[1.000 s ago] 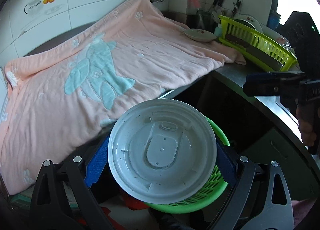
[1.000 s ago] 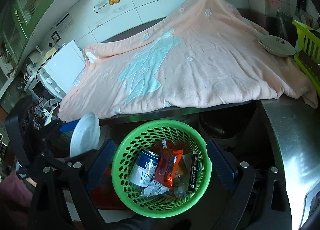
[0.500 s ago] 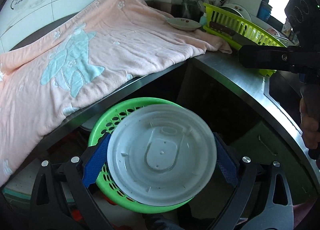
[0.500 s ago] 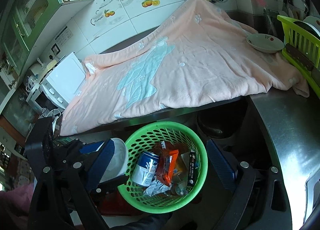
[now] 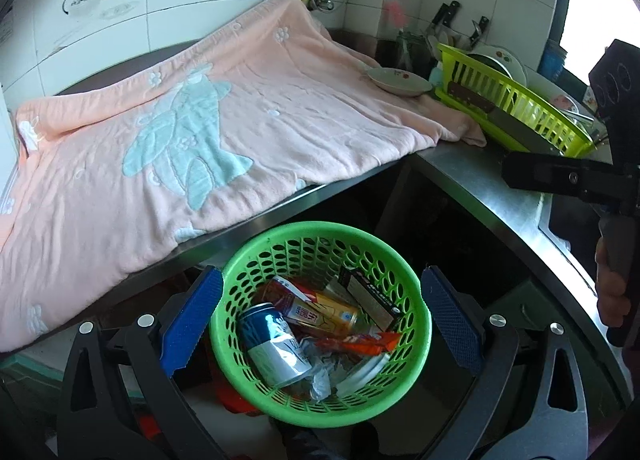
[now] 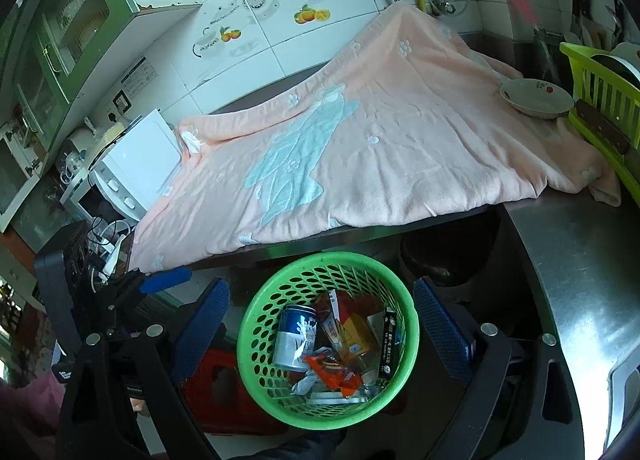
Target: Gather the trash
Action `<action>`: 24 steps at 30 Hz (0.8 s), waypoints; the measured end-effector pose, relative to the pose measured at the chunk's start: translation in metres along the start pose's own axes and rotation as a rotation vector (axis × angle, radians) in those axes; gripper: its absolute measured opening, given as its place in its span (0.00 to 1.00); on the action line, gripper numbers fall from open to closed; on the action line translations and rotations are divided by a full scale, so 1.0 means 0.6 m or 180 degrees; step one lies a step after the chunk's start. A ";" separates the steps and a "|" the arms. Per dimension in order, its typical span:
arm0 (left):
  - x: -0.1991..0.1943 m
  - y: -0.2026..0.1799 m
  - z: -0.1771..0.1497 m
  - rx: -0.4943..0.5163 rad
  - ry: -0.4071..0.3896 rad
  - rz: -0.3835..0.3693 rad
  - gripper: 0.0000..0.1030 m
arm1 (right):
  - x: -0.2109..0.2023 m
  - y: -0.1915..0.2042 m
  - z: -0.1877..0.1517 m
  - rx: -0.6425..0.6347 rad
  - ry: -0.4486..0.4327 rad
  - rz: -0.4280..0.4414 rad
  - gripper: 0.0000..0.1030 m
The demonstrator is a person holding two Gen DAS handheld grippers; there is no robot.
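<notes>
Below, both grippers' fingers gape empty over the green basket — pink towel, bowl behind.

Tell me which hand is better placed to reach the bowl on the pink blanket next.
Right. The bowl lies at the blanket's right end by the dish rack, and the right gripper is on that side. Its fingers stand open and empty.

Bright green perforated basket; blue-and-white can; orange-red wrapper; peach-pink blanket, pale blue figure, white flowers; lime-green dish rack; white tiles, orange fruit motifs.
</notes>
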State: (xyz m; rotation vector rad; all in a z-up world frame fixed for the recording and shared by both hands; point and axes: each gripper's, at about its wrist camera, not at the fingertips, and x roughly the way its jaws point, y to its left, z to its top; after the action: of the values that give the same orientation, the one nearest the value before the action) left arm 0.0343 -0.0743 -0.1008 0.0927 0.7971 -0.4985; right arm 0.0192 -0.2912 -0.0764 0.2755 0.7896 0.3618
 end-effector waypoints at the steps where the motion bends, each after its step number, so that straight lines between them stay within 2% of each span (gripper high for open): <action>1: -0.006 0.005 0.003 -0.0025 -0.0025 0.0039 0.95 | -0.001 0.002 0.001 -0.0013 -0.0006 0.0001 0.88; 11: -0.073 0.058 0.033 -0.0318 -0.0299 0.0374 0.95 | -0.004 0.026 0.017 -0.0137 -0.0054 -0.0002 0.88; 17: -0.098 0.086 0.040 -0.0525 -0.0399 0.0516 0.95 | -0.008 0.041 0.025 -0.0222 -0.0108 -0.0119 0.89; 24: -0.124 0.094 0.046 -0.0596 -0.0534 0.0854 0.95 | -0.013 0.063 0.034 -0.0346 -0.0197 -0.0310 0.90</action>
State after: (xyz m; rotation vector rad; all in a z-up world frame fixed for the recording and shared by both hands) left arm 0.0347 -0.0028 -0.0348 -0.0160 0.6514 -0.1738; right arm 0.0209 -0.2624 -0.0438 0.1452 0.7171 0.3020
